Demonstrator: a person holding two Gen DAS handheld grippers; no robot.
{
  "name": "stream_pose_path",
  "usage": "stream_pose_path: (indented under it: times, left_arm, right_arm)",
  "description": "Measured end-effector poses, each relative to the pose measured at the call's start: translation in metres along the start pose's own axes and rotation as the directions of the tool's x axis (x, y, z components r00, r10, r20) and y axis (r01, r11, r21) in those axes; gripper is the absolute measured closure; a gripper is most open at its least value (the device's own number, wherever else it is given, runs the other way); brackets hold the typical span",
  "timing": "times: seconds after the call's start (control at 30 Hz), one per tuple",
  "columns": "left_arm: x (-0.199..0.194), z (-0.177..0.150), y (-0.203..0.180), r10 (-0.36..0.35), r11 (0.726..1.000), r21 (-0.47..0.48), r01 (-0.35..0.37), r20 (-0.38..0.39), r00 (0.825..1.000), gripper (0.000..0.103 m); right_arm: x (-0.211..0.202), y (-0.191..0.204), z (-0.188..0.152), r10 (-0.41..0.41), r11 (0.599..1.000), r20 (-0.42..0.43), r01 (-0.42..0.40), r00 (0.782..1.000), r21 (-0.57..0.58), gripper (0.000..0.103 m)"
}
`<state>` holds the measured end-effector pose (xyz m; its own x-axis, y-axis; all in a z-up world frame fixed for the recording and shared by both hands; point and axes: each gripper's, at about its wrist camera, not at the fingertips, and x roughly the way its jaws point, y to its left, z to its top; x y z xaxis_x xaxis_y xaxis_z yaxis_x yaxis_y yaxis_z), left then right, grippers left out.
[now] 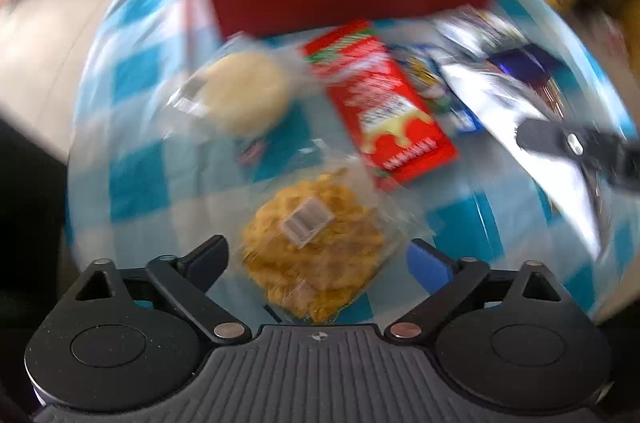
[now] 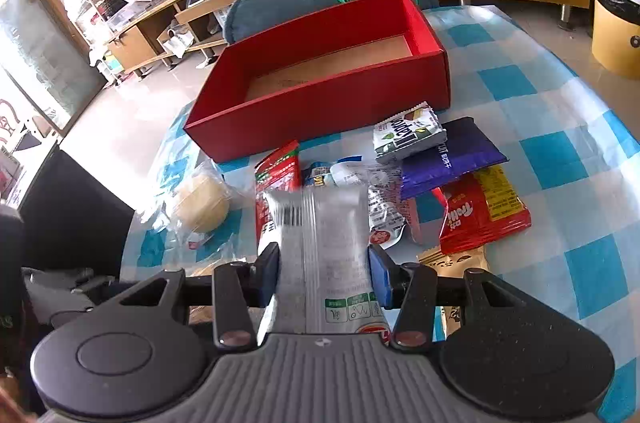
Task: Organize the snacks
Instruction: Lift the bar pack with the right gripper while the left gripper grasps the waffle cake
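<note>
1. The right gripper clamped a silver snack packet between its pads.
2. The left gripper stood wide open above a clear-wrapped yellow snack, its pads clear of it.
3. The red box lay ahead of both grippers, beyond the loose snacks.

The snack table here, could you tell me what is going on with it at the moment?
A person is sorting packaged snacks with two handheld grippers. The right gripper has its jaws shut on a silver snack packet, held above the pile. The left gripper hangs with jaws open over a clear-wrapped golden pastry, not gripping it. The red box on the checked tablecloth looks empty in the part that shows; the other snacks lie in front of it.
</note>
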<state>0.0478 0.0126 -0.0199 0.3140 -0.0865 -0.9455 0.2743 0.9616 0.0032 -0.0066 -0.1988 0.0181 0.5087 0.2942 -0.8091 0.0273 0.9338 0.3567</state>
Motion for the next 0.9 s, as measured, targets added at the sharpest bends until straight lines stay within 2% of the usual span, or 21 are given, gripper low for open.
stream_pose_path:
  times: [0.07,0.13,0.23,0.3,0.4,0.53,0.6,0.67,0.73,0.8,0.87,0.9]
  left_arm:
    - [0.005,0.001,-0.012,0.041,0.988,0.151,-0.038,-0.018,0.999,0.003]
    - [0.013,0.000,-0.019,0.073,0.959,0.278,-0.059,-0.040,0.997,0.003]
    - [0.035,-0.004,-0.017,0.082,0.927,0.372,-0.037,-0.105,0.991,0.003]
    - [0.047,-0.003,-0.013,0.079,0.929,0.369,-0.025,-0.130,0.988,0.000]
    - [0.050,0.006,-0.001,-0.009,0.957,0.287,0.050,-0.142,0.990,0.002]
    - [0.046,0.002,0.004,-0.015,0.959,0.279,0.046,-0.111,0.994,0.009]
    - [0.039,-0.003,0.005,-0.018,0.962,0.270,0.044,-0.099,0.995,0.015]
    - [0.037,-0.005,0.006,-0.013,0.969,0.246,0.035,-0.089,0.996,0.015]
    - [0.036,-0.008,0.004,-0.006,0.973,0.229,0.025,-0.080,0.997,0.014]
    - [0.036,-0.006,0.005,0.011,0.976,0.218,0.006,-0.079,0.997,0.010]
    - [0.037,-0.007,0.007,0.022,0.979,0.203,-0.005,-0.081,0.996,0.003]
    - [0.040,-0.007,0.009,0.020,0.984,0.180,-0.003,-0.092,0.996,0.000]
  right_arm:
    - [0.002,0.002,-0.002,-0.004,1.000,-0.007,0.004,1.000,-0.018,0.061]
    - [0.007,0.003,-0.004,-0.015,0.999,-0.023,0.014,1.000,-0.030,0.062]
    - [0.024,0.003,-0.007,-0.026,0.999,-0.077,0.022,0.997,-0.047,0.063]
    - [0.035,0.004,-0.011,-0.028,0.998,-0.124,0.021,0.992,-0.064,0.063]
    - [0.041,0.006,-0.018,-0.027,0.994,-0.167,0.009,0.986,-0.105,0.063]
    - [0.033,0.005,-0.030,-0.055,0.988,-0.166,0.030,0.985,-0.152,0.061]
    - [0.033,0.009,-0.040,-0.059,0.981,-0.199,0.019,0.978,-0.195,0.060]
    - [0.035,0.015,-0.049,-0.067,0.973,-0.225,0.014,0.972,-0.229,0.055]
    - [0.045,0.021,-0.055,-0.093,0.964,-0.242,0.027,0.966,-0.263,0.050]
    - [0.051,0.028,-0.056,-0.112,0.955,-0.212,0.046,0.971,-0.295,0.050]
    - [0.054,0.031,-0.054,-0.130,0.951,-0.188,0.070,0.974,-0.300,0.049]
    - [0.055,0.030,-0.053,-0.127,0.956,-0.188,0.069,0.974,-0.286,0.044]
